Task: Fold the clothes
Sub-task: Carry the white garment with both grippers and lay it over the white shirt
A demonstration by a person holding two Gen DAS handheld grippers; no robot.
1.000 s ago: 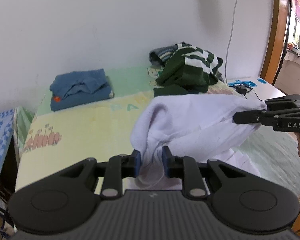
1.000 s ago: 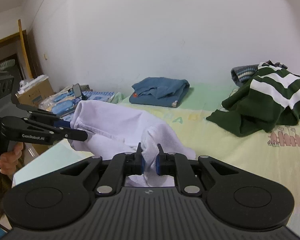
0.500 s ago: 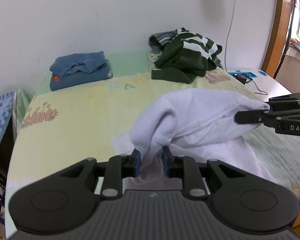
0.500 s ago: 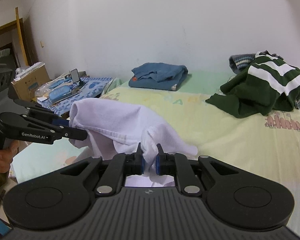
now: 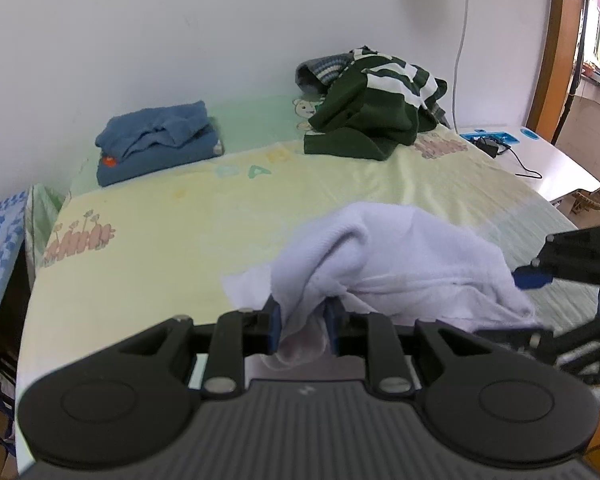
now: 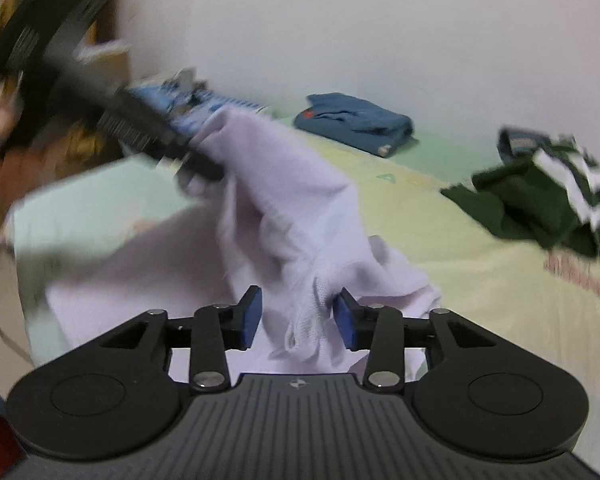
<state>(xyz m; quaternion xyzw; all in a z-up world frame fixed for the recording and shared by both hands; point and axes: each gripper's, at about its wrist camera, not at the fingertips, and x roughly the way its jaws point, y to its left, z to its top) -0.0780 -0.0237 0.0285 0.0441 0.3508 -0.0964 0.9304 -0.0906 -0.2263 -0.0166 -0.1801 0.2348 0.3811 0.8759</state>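
So the white garment (image 5: 400, 256) is bunched up on the near part of the bed (image 5: 180, 232), sitting on the yellow sheet. The left gripper (image 5: 302, 326) has its jaws clenched on a fold of that white fabric, with cloth squeezed between the two blue pads and a bit hanging below them.

The right gripper (image 6: 298, 318) is a different story: its jaws are spread apart, and a crumpled bit of the white garment (image 6: 292, 216) hangs loosely in the gap, touching the right-hand pad at most. In the left wrist view you can see that same right gripper off at the right edge, one blue tip right at the cloth's edge.

The right wrist view is pretty motion-blurred, but the left gripper shows up there at upper left, pinching the high corner of the garment so the cloth drapes down from it.

Further back on the bed there's a folded blue garment (image 5: 156, 140) by the wall and a green-and-white striped sweater (image 5: 372, 108) heaped up well apart from it. A white counter (image 5: 556, 164) with a charger on it sits beside the bed.
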